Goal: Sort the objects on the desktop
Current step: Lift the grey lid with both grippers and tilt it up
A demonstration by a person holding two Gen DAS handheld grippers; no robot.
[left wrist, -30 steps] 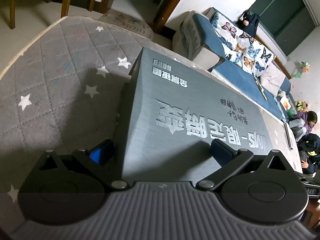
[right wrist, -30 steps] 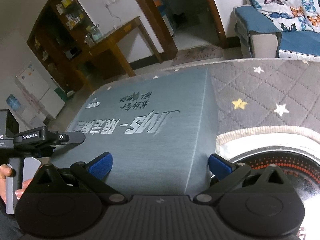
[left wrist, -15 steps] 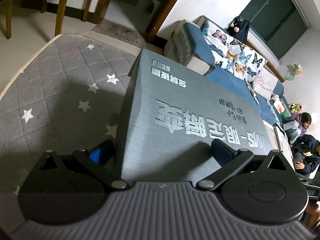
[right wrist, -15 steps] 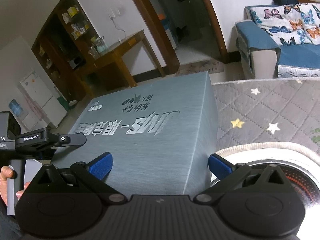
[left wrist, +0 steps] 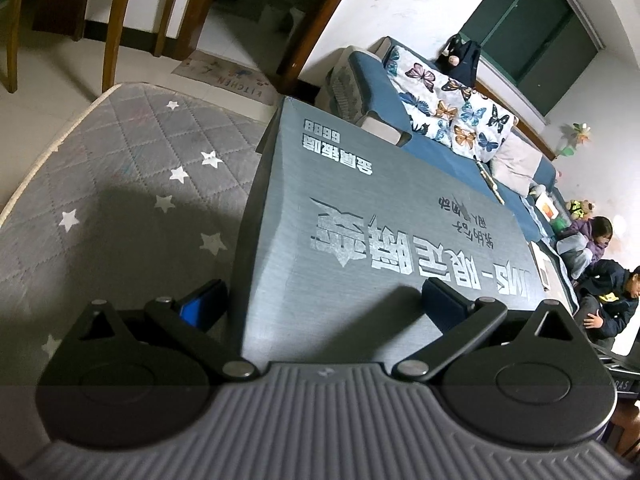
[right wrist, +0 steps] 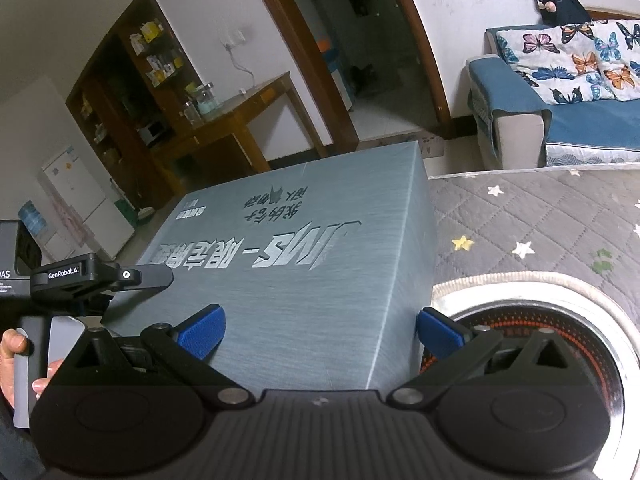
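Both the left gripper (left wrist: 324, 308) and right gripper (right wrist: 320, 332) have jaws spread wide, a hand (right wrist: 24, 364) gripping the left's handle.

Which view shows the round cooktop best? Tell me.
The right wrist view: the round cooktop, steel-rimmed with orange markings, sits beside the grey box, partly behind the claw. The left wrist view does not show it.

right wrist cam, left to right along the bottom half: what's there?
hand → left gripper → grey box → round metal cooktop, with the star-patterned cover behind it.
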